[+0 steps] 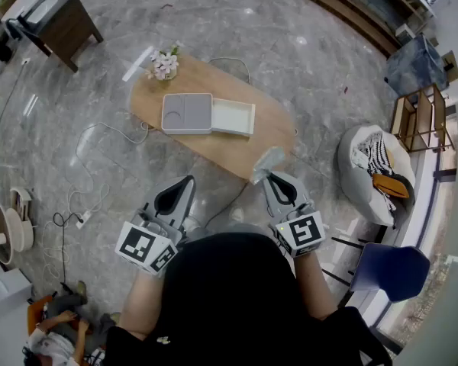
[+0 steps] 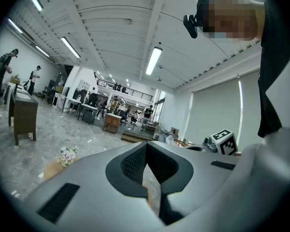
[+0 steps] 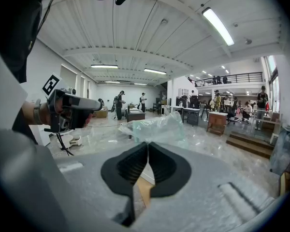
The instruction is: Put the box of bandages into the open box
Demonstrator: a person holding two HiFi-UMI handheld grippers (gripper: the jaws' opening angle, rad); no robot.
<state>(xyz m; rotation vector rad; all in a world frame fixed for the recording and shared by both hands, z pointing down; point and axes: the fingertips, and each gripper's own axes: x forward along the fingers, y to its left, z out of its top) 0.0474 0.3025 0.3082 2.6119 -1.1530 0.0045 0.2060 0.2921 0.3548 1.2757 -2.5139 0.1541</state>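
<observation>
The open box (image 1: 187, 113) is a grey tray with a white lid (image 1: 234, 117) lying beside it on an oval wooden table (image 1: 271, 132). My right gripper (image 1: 269, 175) hovers over the table's near edge, shut on a crumpled clear plastic packet with a pale green content (image 1: 266, 161). In the right gripper view that packet (image 3: 157, 127) sticks out just past the closed jaws of the right gripper (image 3: 148, 144). My left gripper (image 1: 189, 180) is off the table to the left, over the floor, shut with nothing in it. The left gripper view shows the left gripper (image 2: 146, 145) with its pads meeting.
A small pot of flowers (image 1: 165, 65) stands at the table's far left end. Cables (image 1: 99, 166) trail over the marble floor. A dark cabinet (image 1: 57, 21) is far left, a beanbag (image 1: 374, 170), a blue chair (image 1: 389, 269) and a wooden shelf (image 1: 420, 117) to the right.
</observation>
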